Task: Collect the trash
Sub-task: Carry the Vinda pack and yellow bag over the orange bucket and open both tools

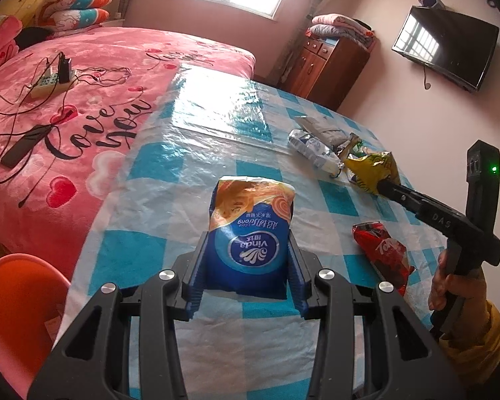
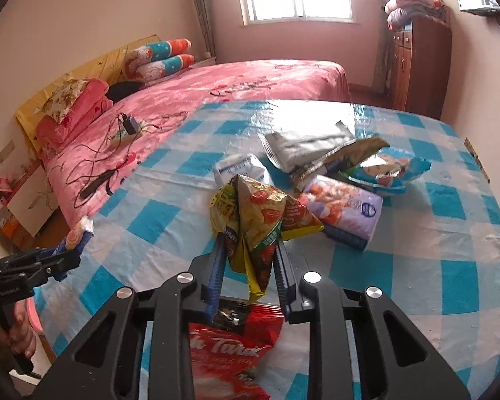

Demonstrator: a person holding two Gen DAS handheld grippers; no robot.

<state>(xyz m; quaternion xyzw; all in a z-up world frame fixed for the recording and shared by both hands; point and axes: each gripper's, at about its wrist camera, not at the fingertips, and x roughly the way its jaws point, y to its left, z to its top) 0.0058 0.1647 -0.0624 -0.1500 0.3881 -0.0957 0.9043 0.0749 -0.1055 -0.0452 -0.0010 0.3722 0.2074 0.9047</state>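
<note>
From the left wrist camera, the left gripper (image 1: 246,266) has its fingers (image 1: 196,276) pinching a blue and orange tissue pack (image 1: 250,230), which stands up between them over the blue-checked worktop (image 1: 170,166). At about two o'clock from the pack, the right gripper (image 1: 381,185) pinches a crumpled yellow snack bag (image 1: 373,168). A red wrapper (image 1: 383,253) lies flat on the worktop at three o'clock, just below that gripper's arm. More trash, a white and blue wrapper (image 1: 311,148) among it, sits beyond the yellow bag at one o'clock. A pink bed (image 1: 83,100) fills the ten o'clock side.

From the right wrist camera, the right gripper (image 2: 248,243) has its fingers (image 2: 216,266) closed on the yellow snack bag (image 2: 256,220), whose top fans out above them. The red wrapper (image 2: 230,343) lies on the worktop (image 2: 416,266) at six o'clock. A purple pack (image 2: 343,210), a blue bag (image 2: 383,170) and a grey pouch (image 2: 303,146) cluster at one o'clock. The left gripper (image 2: 73,250) shows at nine o'clock, holding the tissue pack (image 2: 78,233).
</note>
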